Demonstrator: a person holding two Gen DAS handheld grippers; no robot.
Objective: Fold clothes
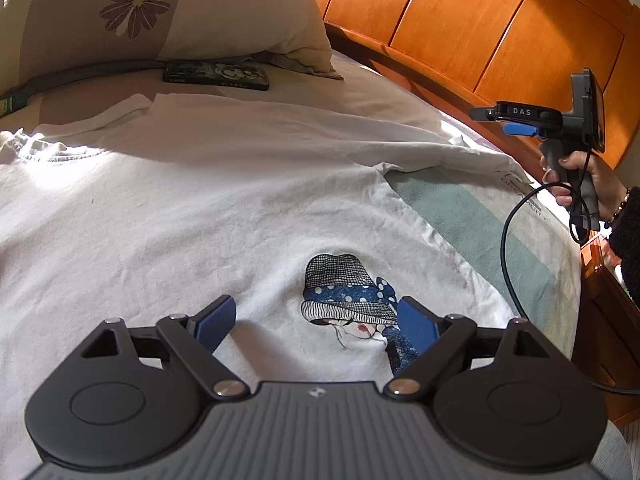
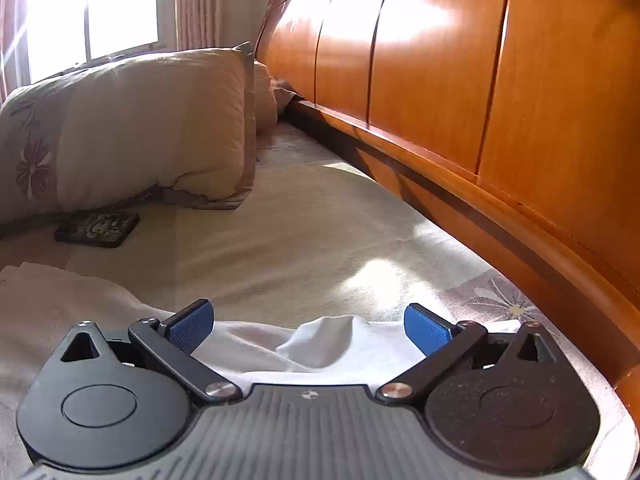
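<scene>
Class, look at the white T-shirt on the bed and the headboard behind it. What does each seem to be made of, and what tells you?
T-shirt: probably a soft cotton knit, matte; it wrinkles and drapes limply.
Headboard: looks like varnished orange-brown wood, or maybe veneer; grain lines and glossy sunlight reflections show on its panels.

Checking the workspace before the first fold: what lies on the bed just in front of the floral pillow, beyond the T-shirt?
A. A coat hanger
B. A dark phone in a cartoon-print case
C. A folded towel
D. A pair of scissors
B: the left wrist view shows a dark phone in a cartoon-print case lying flat on the bed against the base of the floral pillow, beyond the white T-shirt.
</scene>
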